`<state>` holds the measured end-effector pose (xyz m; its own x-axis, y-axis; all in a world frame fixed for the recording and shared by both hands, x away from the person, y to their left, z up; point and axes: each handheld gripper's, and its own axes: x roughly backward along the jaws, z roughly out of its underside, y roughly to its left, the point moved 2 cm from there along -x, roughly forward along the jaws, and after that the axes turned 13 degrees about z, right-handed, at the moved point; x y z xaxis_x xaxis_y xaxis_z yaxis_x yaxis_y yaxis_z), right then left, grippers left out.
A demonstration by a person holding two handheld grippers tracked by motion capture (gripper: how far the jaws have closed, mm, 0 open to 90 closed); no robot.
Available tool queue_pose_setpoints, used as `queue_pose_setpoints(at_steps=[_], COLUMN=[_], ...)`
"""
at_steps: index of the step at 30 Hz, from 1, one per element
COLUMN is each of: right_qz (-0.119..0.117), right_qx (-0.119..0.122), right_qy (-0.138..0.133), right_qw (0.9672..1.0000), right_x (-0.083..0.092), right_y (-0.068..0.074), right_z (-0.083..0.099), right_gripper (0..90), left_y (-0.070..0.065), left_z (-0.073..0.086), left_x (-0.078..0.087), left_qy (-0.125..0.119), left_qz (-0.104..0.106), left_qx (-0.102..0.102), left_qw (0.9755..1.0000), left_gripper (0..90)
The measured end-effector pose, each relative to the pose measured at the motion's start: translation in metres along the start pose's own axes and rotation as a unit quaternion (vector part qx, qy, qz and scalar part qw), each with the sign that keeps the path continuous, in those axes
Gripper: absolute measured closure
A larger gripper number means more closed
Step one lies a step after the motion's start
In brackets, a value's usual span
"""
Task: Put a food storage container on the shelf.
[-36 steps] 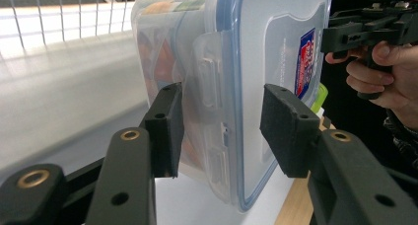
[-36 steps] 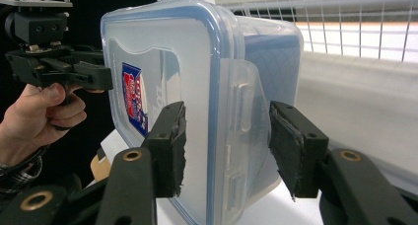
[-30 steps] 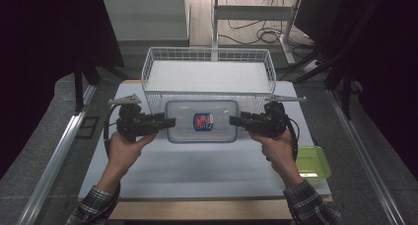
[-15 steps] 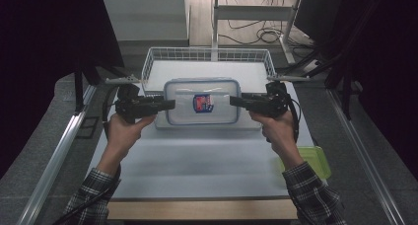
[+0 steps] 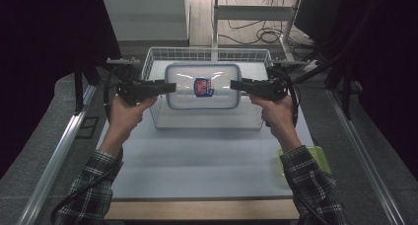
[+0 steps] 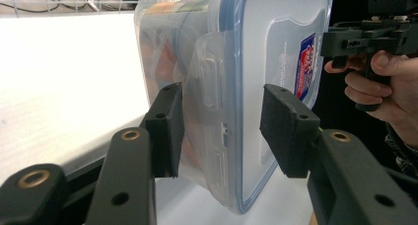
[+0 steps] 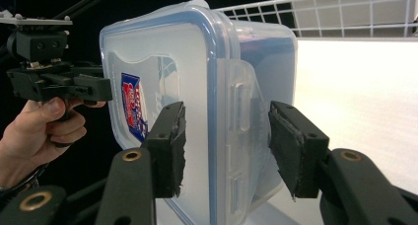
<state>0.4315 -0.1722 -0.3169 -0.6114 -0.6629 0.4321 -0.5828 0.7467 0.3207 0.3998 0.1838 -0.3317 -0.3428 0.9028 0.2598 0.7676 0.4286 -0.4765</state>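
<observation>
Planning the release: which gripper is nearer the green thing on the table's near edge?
Right. The right gripper clamps the plastic container's right end, on the green thing's side; the left gripper clamps the far left end.

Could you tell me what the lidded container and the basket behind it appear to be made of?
The container looks like translucent plastic, smooth and slightly glossy: light reflects off its lid, blurred contents show through the wall, and moulded clip flaps sit on its ends. A blue strip, possibly a seal, rims the lid. The basket looks like thin wire in an open grid, white and probably coated.
</observation>
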Motion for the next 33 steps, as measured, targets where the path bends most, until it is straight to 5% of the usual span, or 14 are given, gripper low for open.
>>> queue_pose_setpoints(at_steps=[12,25,33], right_qz=[0.004,0.015,0.041], right_qx=[-0.016,-0.036,-0.015], right_qy=[-0.003,-0.010,-0.013], right_qw=[0.9999,0.9992,0.9990], right_x=[-0.010,-0.018,-0.020], right_y=[-0.012,-0.026,-0.023], right_z=[-0.021,-0.026,-0.028], right_gripper=[48.6,47.5,46.6], left_y=[0.010,0.021,0.025], left_z=[-0.024,-0.026,-0.027], left_x=[-0.008,-0.018,-0.021], left_qy=[0.000,-0.010,-0.016], left_qz=[-0.010,-0.010,-0.015], left_qx=[0.002,-0.002,-0.004], left_qw=[0.9999,0.9999,0.9998], left_gripper=[52.6,51.5,48.7])
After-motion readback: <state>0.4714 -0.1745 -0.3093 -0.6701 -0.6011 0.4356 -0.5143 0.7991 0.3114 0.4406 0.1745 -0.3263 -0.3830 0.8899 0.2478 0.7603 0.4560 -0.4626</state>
